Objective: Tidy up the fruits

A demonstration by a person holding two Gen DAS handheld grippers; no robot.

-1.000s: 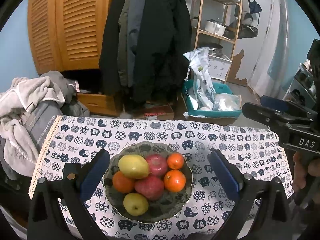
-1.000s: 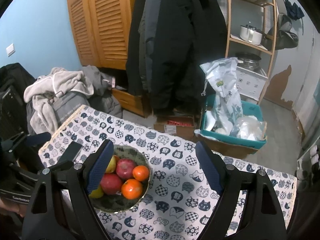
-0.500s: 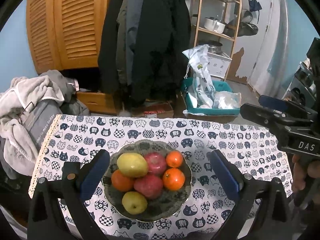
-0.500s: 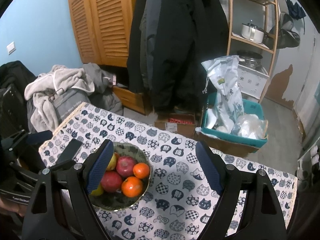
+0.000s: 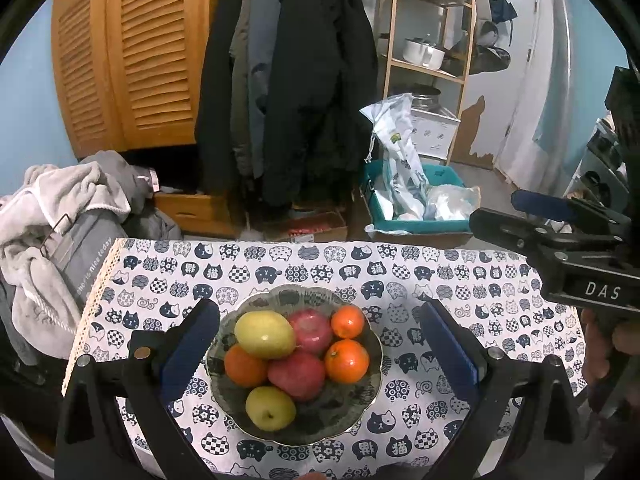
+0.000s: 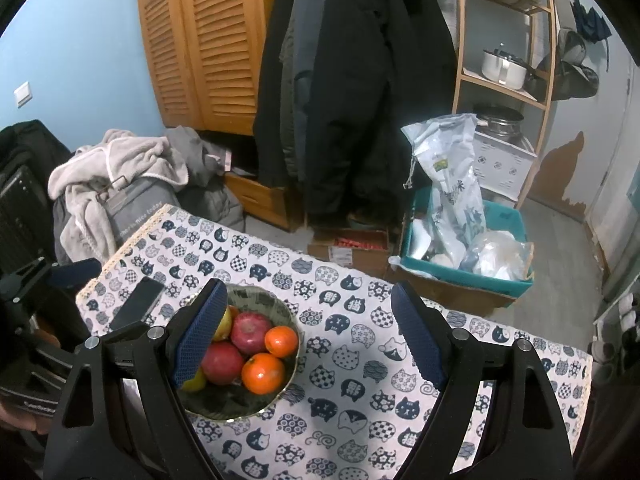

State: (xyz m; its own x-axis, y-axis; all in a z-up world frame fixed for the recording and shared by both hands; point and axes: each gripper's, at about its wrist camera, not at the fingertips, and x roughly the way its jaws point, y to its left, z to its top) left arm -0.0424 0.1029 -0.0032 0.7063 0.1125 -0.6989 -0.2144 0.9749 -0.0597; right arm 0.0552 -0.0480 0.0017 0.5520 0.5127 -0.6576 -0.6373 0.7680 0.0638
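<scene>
A patterned glass bowl (image 5: pixel 362 408) sits on a table with a cat-print cloth (image 5: pixel 320 268). It holds two yellow pears (image 5: pixel 264 334), two red apples (image 5: pixel 296 374) and three oranges (image 5: pixel 346 361). My left gripper (image 5: pixel 320 356) is open and empty, held above the bowl with its blue pads on either side of it. My right gripper (image 6: pixel 310 338) is open and empty, above the table to the right of the bowl (image 6: pixel 236 404); its left pad hides part of the fruit. The right gripper also shows in the left wrist view (image 5: pixel 560 240).
A black phone (image 6: pixel 138 304) lies on the cloth left of the bowl. A pile of clothes (image 5: pixel 48 232) sits by the table's left edge. Beyond the far edge are hanging coats (image 5: pixel 288 80), a teal bin of bags (image 5: pixel 416 208) and a wooden shelf (image 5: pixel 432 40).
Both views have shifted slightly, the grippers drifting a little back and up. The bowl and fruit have not moved. Both grippers stay open.
</scene>
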